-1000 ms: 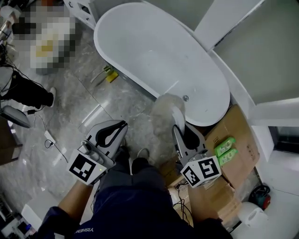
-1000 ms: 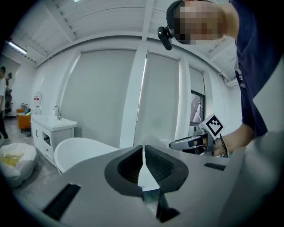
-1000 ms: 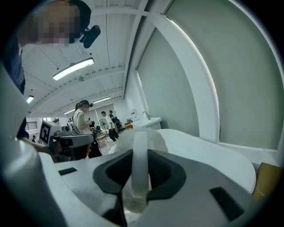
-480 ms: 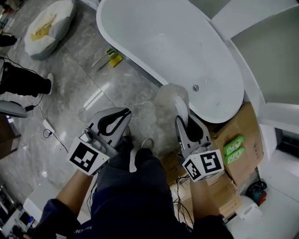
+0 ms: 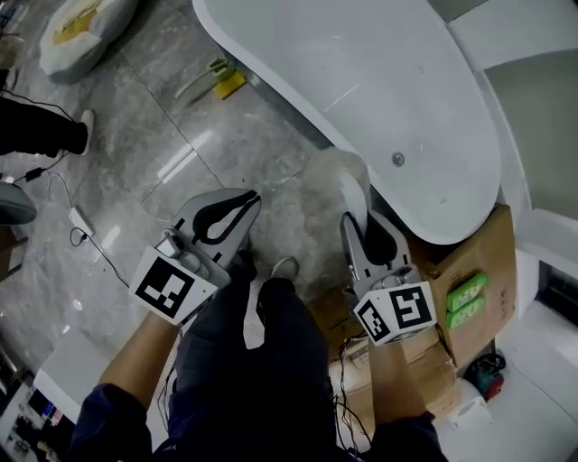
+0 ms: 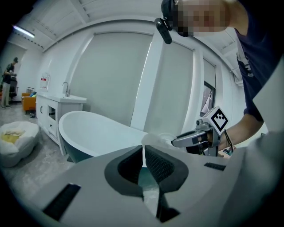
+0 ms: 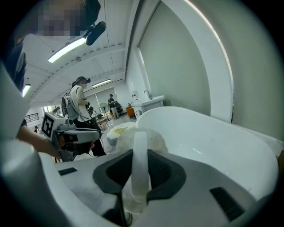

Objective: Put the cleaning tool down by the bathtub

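The cleaning tool, a pale fluffy pad [image 5: 327,180] on a white handle [image 7: 139,165], hangs over the grey floor just beside the white bathtub [image 5: 361,81]. My right gripper [image 5: 355,219] is shut on that handle, and the pad [image 7: 133,133] sticks out past its jaws towards the bathtub's [image 7: 199,133] rim. My left gripper [image 5: 250,198] hovers over the floor to the left of the tool, jaws shut with nothing between them. In the left gripper view the left gripper [image 6: 143,153] points at the bathtub [image 6: 97,133], and the right gripper [image 6: 195,138] shows with the pad.
A yellow brush [image 5: 226,83] lies on the floor by the tub's side. A white bag [image 5: 86,27] sits at the far left, near a bystander's leg [image 5: 41,135] and cables [image 5: 81,239]. Cardboard boxes [image 5: 470,244] with green packets [image 5: 470,302] stand right of my right gripper.
The head view has slid along the tub, so the tub sits further up and right. Both grippers keep their pose, the right one still holding the tool.
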Demonstrator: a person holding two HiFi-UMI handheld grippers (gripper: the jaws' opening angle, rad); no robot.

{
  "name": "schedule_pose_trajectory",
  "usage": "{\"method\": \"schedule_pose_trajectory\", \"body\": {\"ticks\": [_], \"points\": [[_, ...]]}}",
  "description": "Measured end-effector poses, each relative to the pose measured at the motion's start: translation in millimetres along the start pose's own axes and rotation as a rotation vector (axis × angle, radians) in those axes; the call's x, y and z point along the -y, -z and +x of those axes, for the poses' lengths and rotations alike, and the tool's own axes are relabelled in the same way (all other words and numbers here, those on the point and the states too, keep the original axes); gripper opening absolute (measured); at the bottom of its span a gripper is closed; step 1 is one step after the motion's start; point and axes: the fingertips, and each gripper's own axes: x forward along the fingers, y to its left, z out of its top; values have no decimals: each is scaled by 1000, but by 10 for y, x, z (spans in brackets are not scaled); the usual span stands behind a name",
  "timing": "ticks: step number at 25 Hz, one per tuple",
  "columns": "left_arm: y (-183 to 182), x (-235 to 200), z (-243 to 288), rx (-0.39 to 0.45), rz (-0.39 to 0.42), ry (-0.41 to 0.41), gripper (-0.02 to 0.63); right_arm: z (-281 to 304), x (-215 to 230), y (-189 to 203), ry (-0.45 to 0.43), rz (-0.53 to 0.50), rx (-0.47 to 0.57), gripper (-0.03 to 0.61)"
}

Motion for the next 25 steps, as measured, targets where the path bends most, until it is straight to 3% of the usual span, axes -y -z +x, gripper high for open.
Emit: {"method": "schedule_pose_trajectory", "body": {"ticks": [13, 25], "points": [[1536, -609, 591, -31, -27, -46, 41, 1107, 334, 1426, -31, -16, -79, 92], [2779, -988, 1205, -88, 1, -10, 41, 1974, 755, 2593, -45, -32, -127, 92]]}}
